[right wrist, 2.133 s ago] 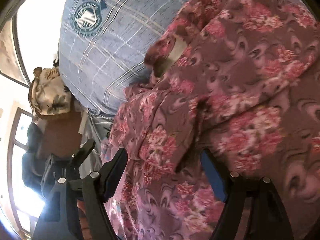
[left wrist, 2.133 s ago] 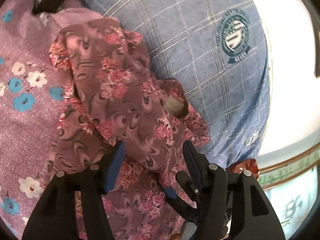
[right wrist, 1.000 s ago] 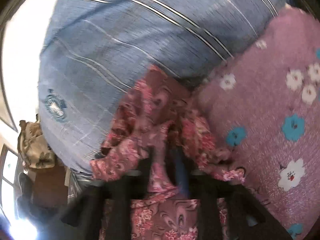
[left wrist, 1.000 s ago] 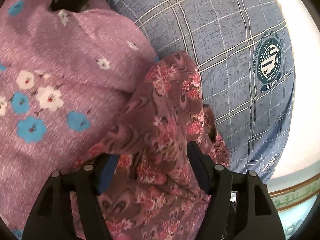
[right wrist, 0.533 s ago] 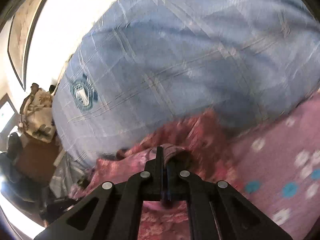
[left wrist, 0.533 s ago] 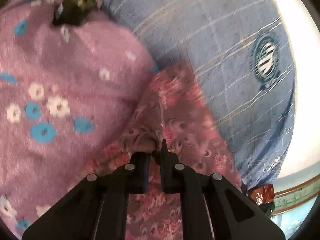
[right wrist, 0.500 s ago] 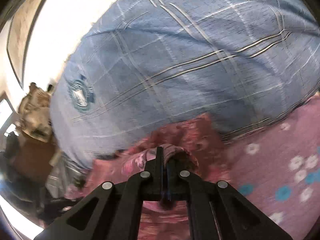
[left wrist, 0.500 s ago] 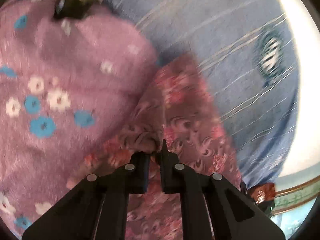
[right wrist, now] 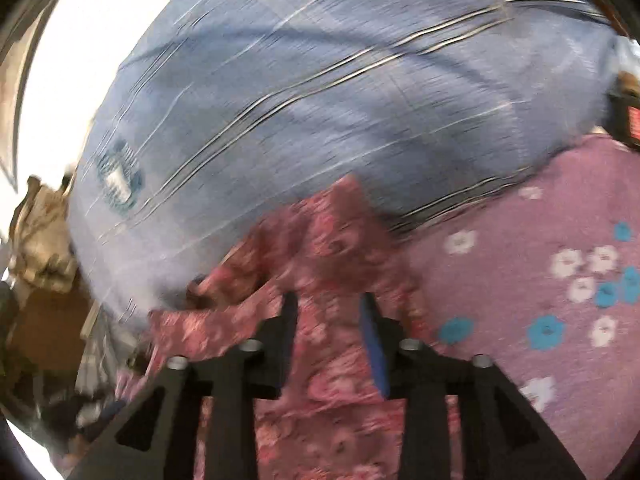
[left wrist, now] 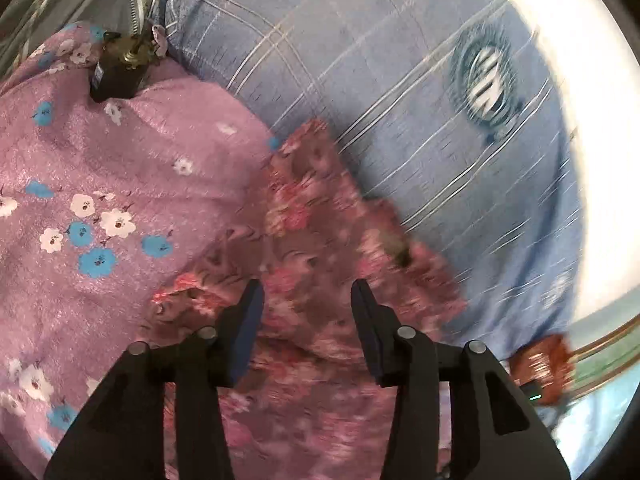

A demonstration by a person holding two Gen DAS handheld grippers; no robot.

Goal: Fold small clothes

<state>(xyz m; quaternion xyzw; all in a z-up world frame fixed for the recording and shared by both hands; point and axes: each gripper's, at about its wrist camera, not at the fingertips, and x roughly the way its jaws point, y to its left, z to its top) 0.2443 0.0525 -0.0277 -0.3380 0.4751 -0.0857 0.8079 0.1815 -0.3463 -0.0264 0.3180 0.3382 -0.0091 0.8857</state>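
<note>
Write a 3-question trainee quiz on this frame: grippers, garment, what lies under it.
1. True or false: the left gripper is clamped on the maroon floral garment.
2. What does the garment lie on? A) a bare wooden table B) a blue plaid cloth and a pink flowered cloth C) a metal tray
3. What printed mark shows on the blue plaid cloth?

Key
1. False. Its jaws have just been opening; the garment shows between them, unpressed. The same holds for the right gripper.
2. B
3. A round teal crest, blurred in both views.
</note>
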